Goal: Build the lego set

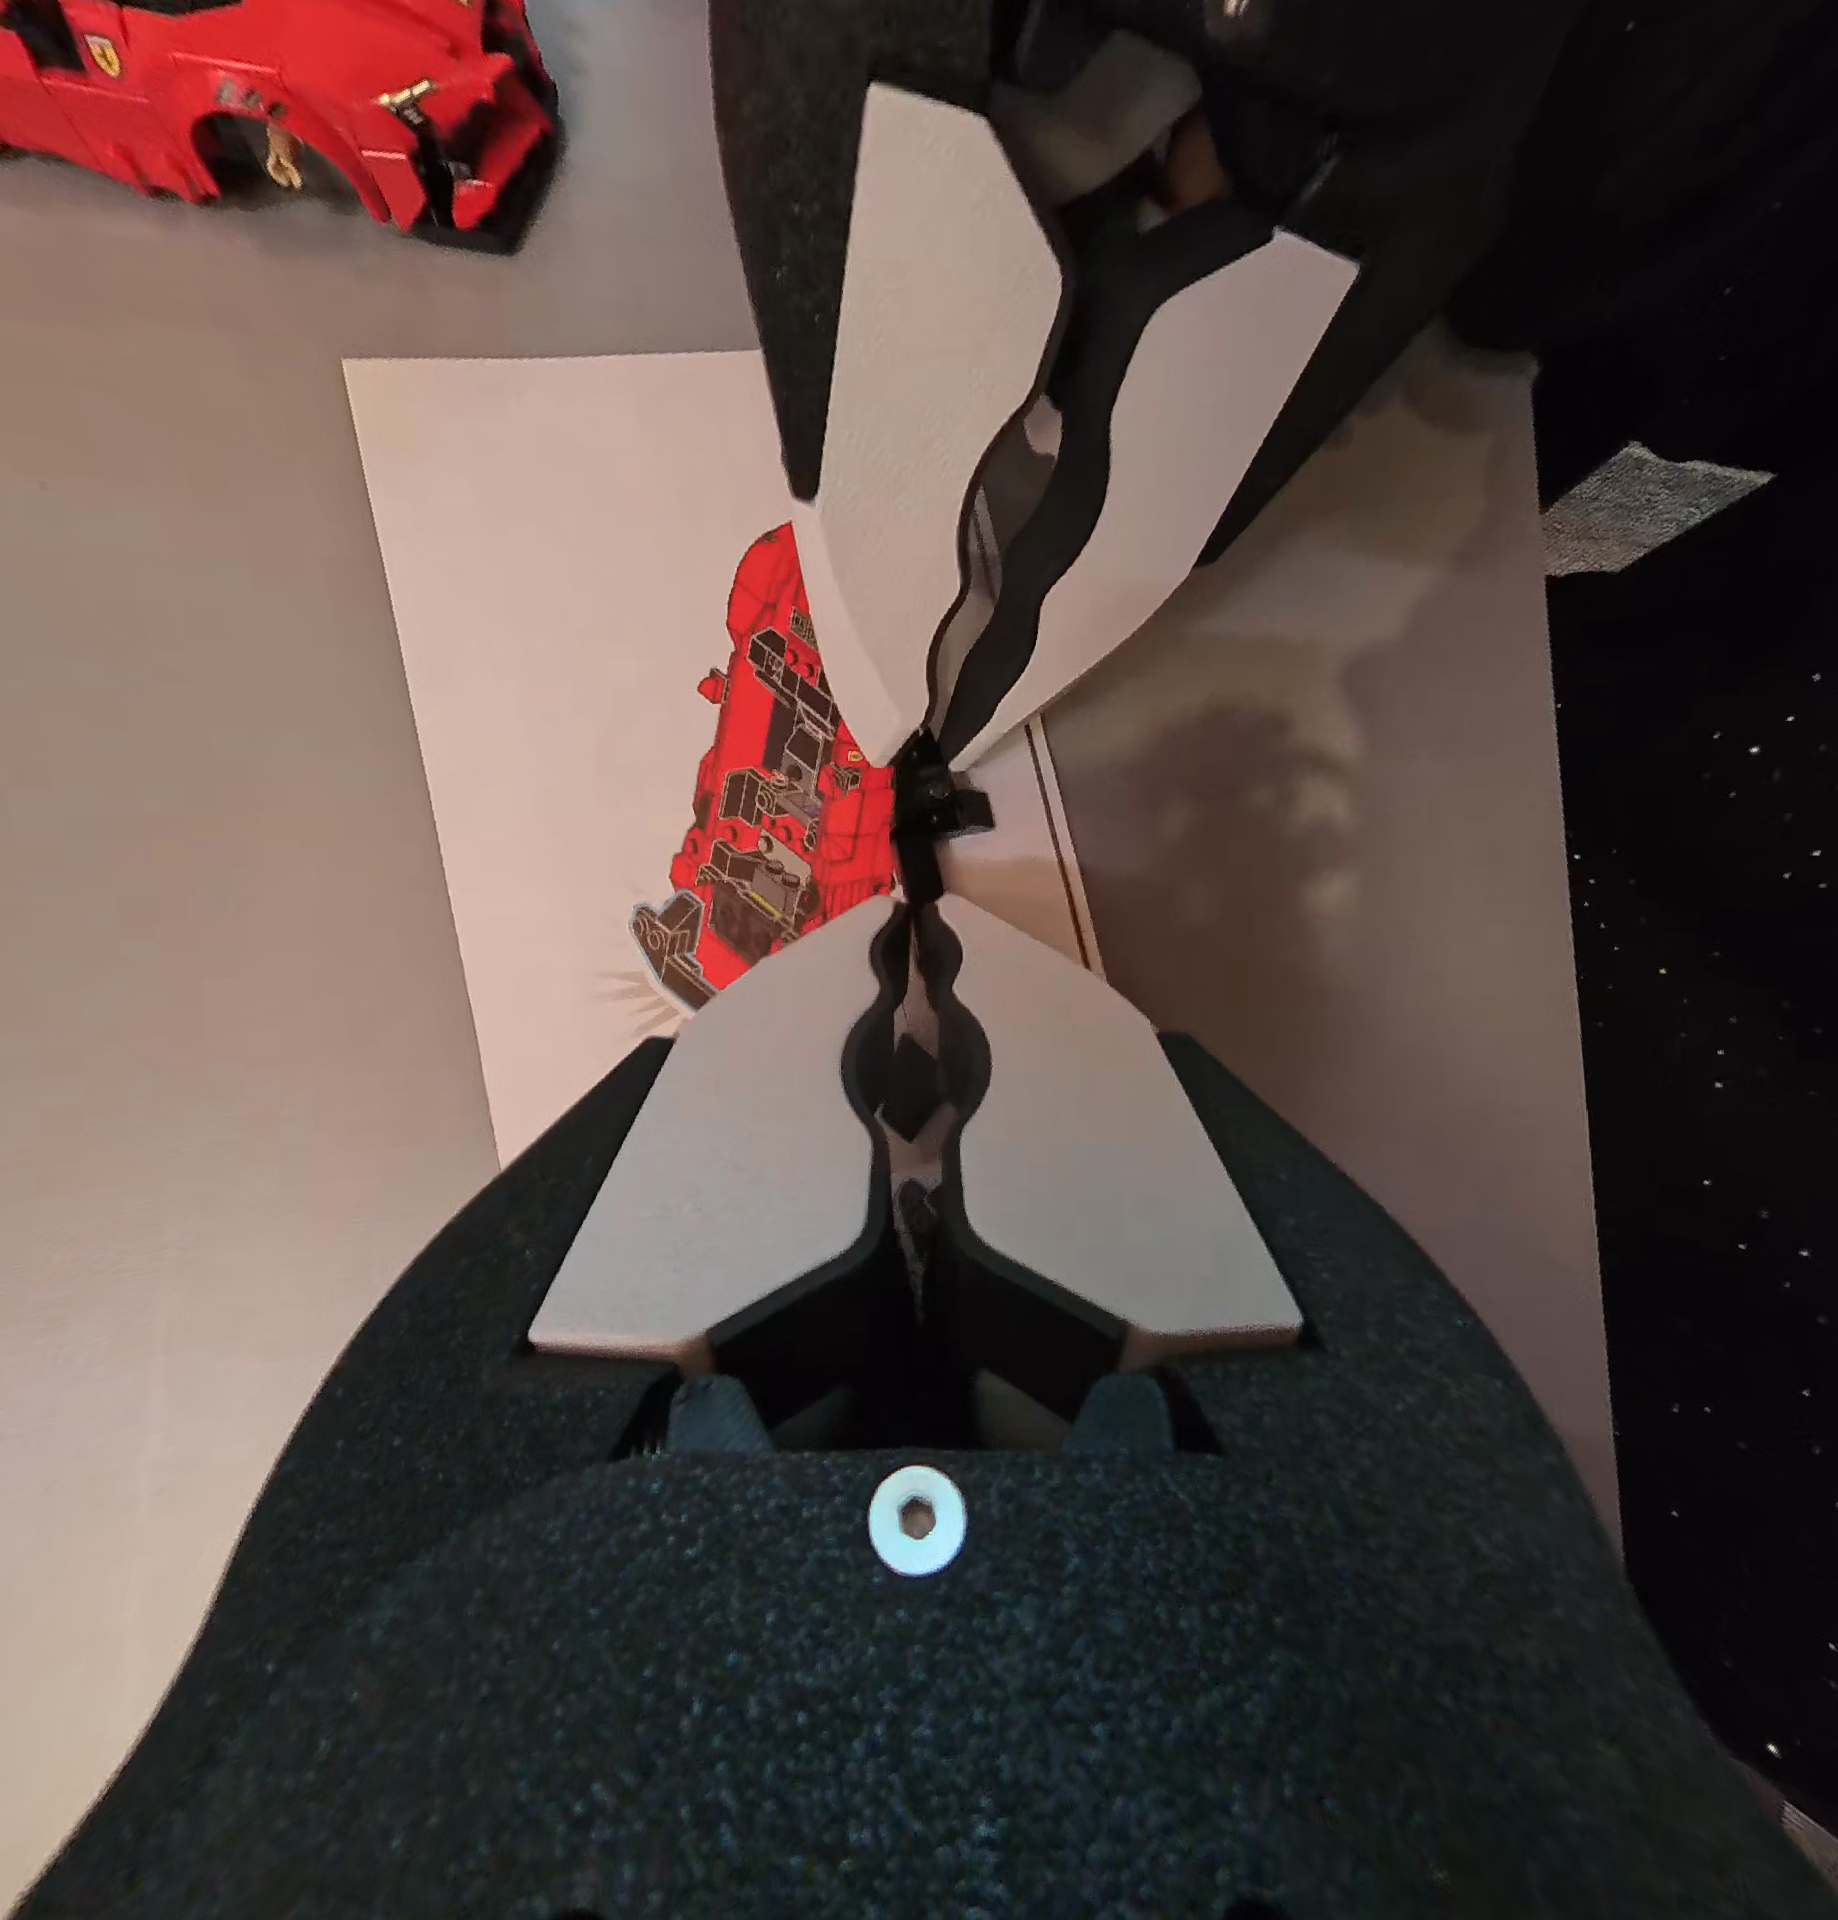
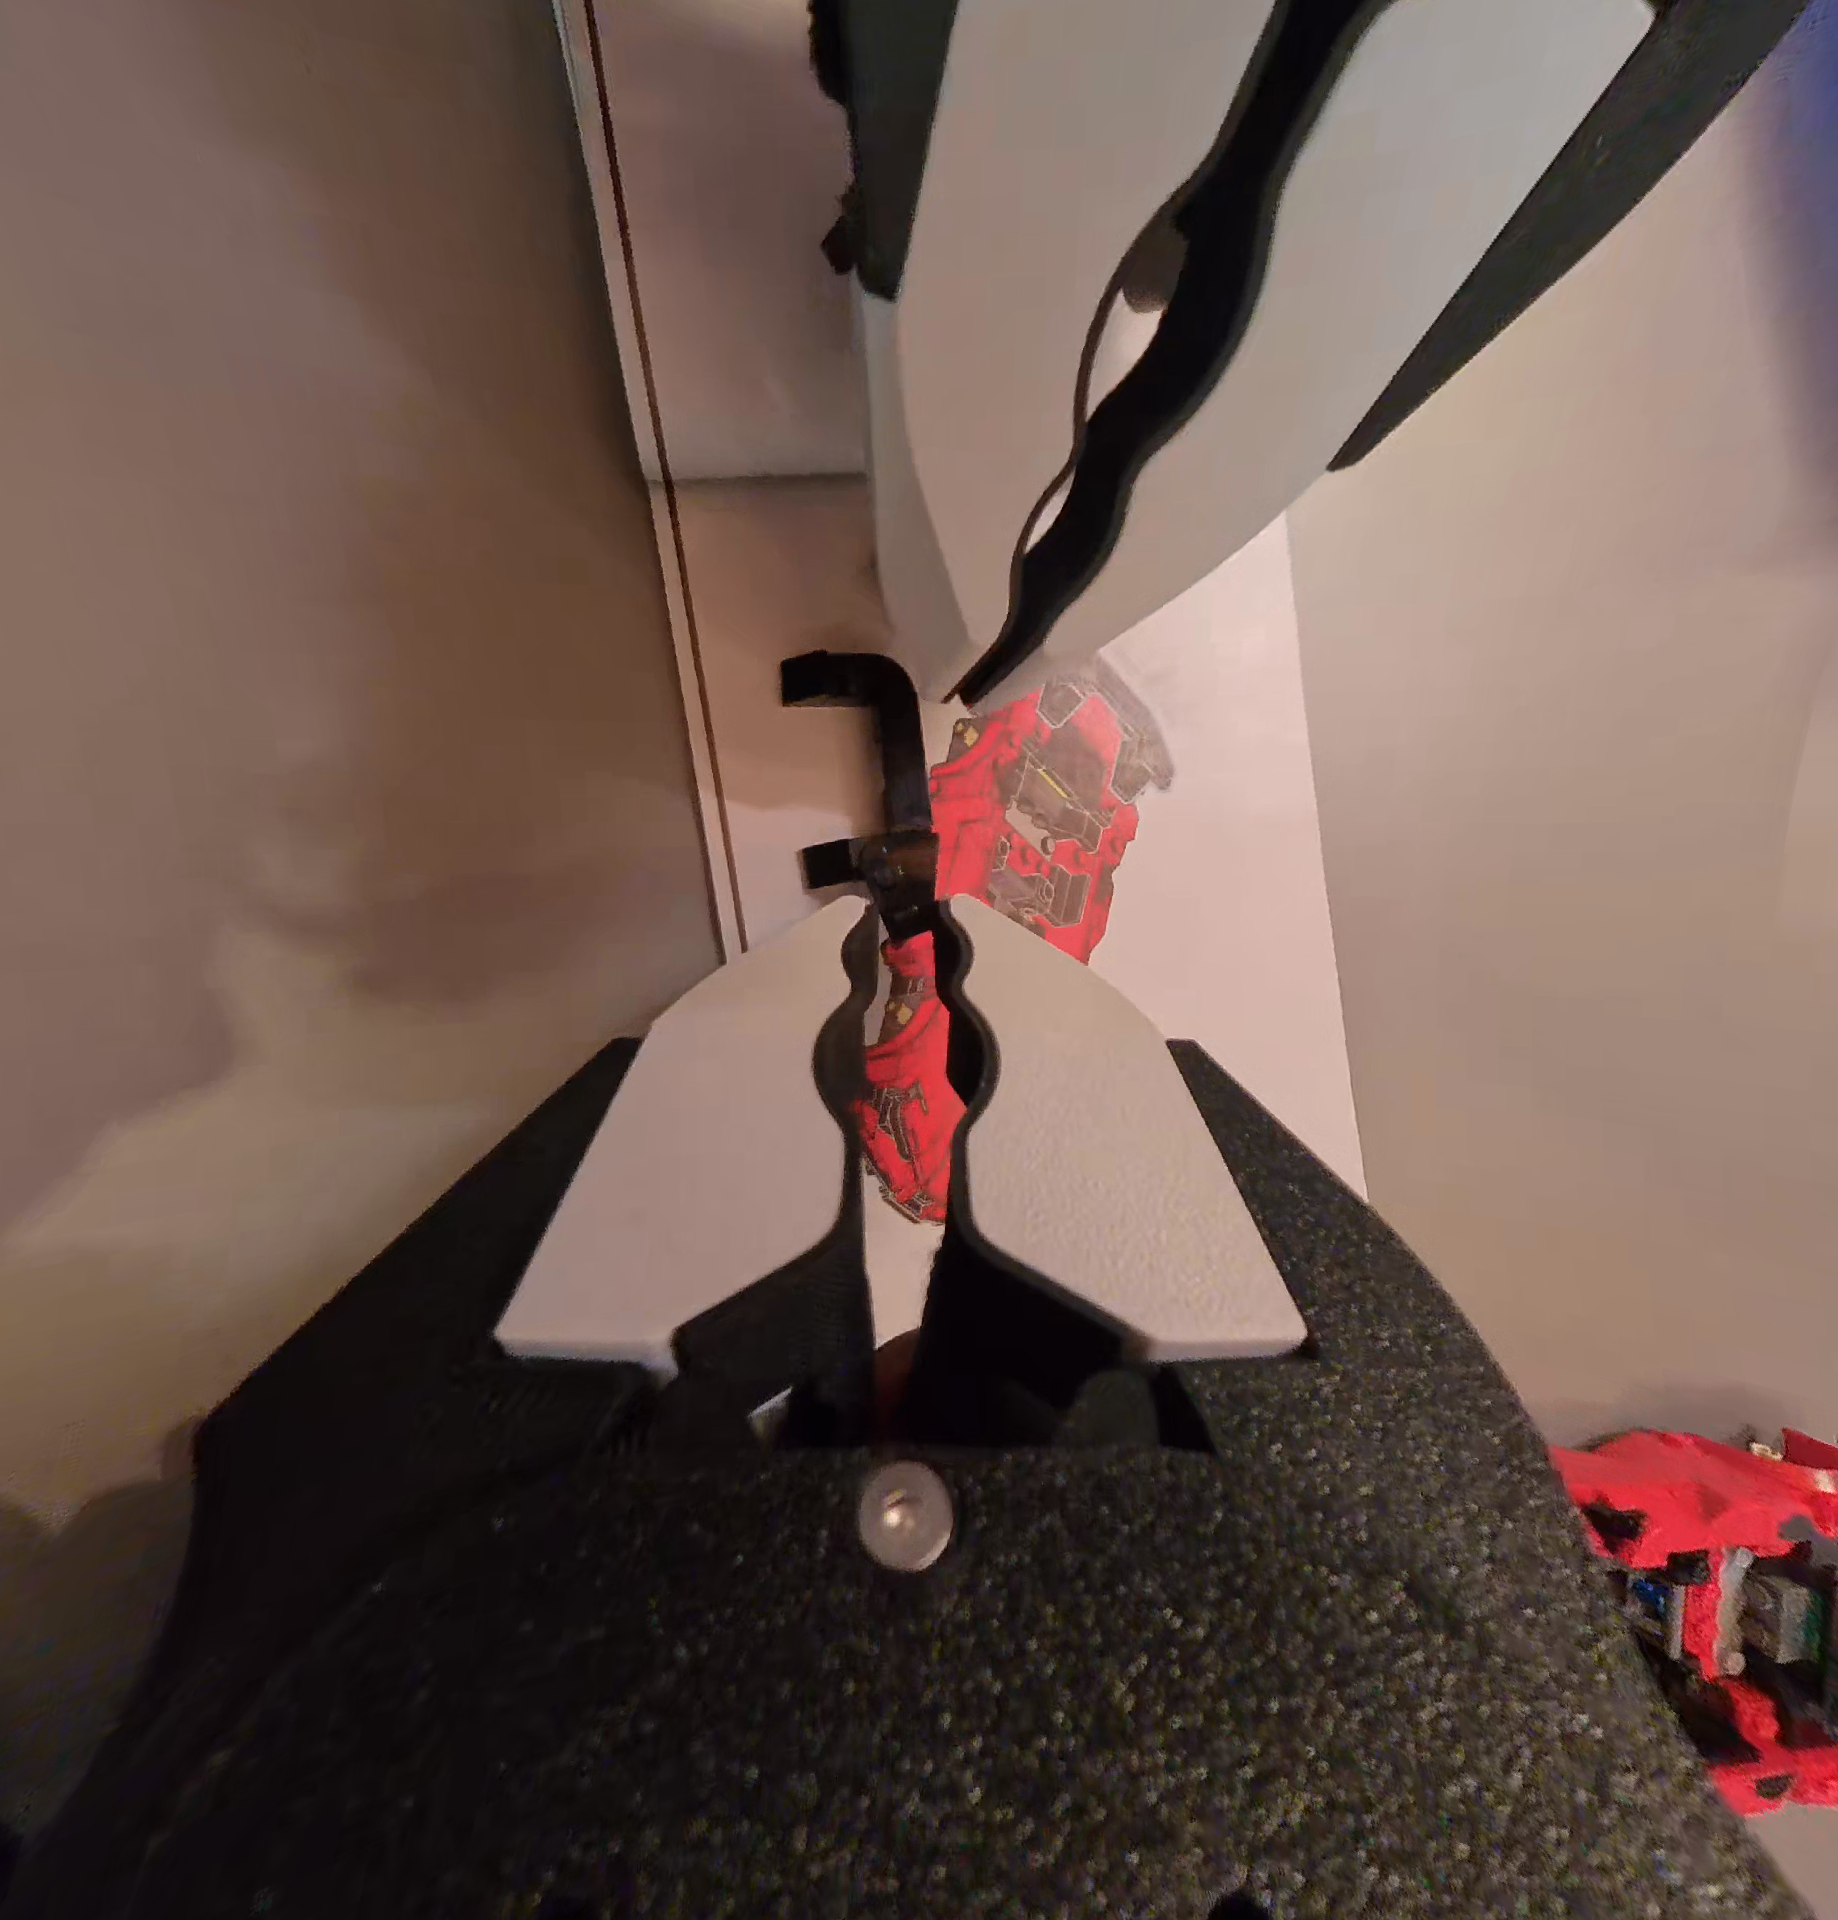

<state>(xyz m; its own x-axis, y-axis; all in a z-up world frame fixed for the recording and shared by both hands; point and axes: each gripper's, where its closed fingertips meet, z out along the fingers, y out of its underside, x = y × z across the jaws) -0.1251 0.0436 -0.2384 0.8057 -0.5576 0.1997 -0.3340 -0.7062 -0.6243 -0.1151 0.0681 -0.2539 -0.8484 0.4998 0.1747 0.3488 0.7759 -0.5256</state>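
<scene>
Closed on a small black lego piece (image 1: 920,821), the left claw (image 1: 913,914) meets the right claw (image 1: 920,727) tip to tip above the instruction sheet (image 1: 562,665); a red lego car (image 1: 271,104) sits far left on the worktop (image 1: 167,727).

From the right claw (image 2: 899,914), also pinched on that black lego piece (image 2: 899,790), the left claw (image 2: 956,686) comes in from ahead, touching its far end; the red lego car (image 2: 1746,1600) lies near right.

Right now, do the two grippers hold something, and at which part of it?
Both are shut on one small black lego piece above the instruction sheet: the right gripper pinches its lower end, the left gripper its other end.
</scene>
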